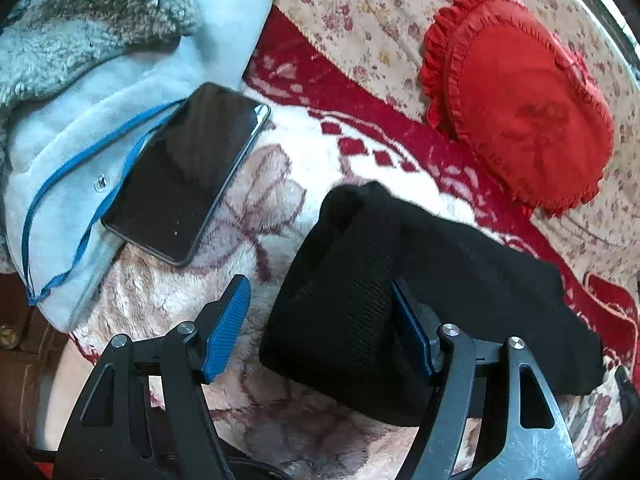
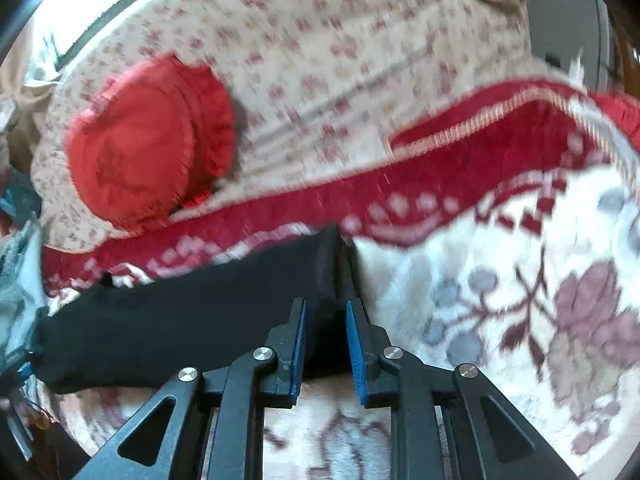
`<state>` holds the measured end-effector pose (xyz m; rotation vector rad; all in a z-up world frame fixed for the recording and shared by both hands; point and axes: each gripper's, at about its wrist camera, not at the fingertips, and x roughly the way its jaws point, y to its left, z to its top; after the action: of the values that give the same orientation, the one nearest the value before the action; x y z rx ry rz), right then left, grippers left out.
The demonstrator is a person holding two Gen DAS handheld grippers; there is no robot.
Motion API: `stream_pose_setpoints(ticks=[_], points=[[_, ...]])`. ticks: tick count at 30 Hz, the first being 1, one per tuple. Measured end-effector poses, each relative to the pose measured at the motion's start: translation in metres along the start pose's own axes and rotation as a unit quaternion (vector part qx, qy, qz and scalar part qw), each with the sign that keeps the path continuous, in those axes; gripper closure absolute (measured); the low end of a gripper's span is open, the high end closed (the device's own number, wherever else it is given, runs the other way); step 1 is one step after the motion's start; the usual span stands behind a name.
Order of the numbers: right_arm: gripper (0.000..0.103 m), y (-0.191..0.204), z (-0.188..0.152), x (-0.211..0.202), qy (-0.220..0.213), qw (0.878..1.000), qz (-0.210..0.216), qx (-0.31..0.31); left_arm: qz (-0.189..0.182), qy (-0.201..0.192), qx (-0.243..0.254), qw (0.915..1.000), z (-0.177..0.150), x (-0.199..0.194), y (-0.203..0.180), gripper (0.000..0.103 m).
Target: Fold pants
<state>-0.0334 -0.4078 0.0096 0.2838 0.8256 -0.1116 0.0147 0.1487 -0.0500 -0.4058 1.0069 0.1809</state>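
The black pants (image 1: 400,248) lie folded into a thick bundle on a fluffy white blanket (image 1: 168,300) with flowers and a red border. My left gripper (image 1: 318,282) hangs over the bundle's near left end, its jaws wide apart. Its right blue pad (image 1: 412,328) rests against the fabric, while the left pad (image 1: 228,328) stands clear over the blanket. In the blurred right wrist view, the pants (image 2: 180,328) stretch leftwards. My right gripper (image 2: 326,302) sits at their right end, jaws a little apart, with black cloth showing in the gap and not pinched.
A black phone (image 1: 188,172) lies partly on a light blue fleece jacket (image 1: 100,100) with a blue cord (image 1: 72,184), left of the pants. A red frilled heart cushion (image 1: 520,96) (image 2: 148,140) sits behind on a floral sheet (image 1: 360,12).
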Motion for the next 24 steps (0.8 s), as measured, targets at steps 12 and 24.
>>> stream_pose_setpoints(ticks=[12,24], points=[[0.071,0.220,0.017,0.145,0.141,0.955,0.230,-0.122,0.001,-0.008,0.026,0.9996,0.014,0.013,-0.021,0.033],[0.095,0.250,0.025,0.148,0.102,0.951,0.220,-0.191,0.006,-0.032,-0.004,0.9995,0.036,0.027,0.002,0.046]])
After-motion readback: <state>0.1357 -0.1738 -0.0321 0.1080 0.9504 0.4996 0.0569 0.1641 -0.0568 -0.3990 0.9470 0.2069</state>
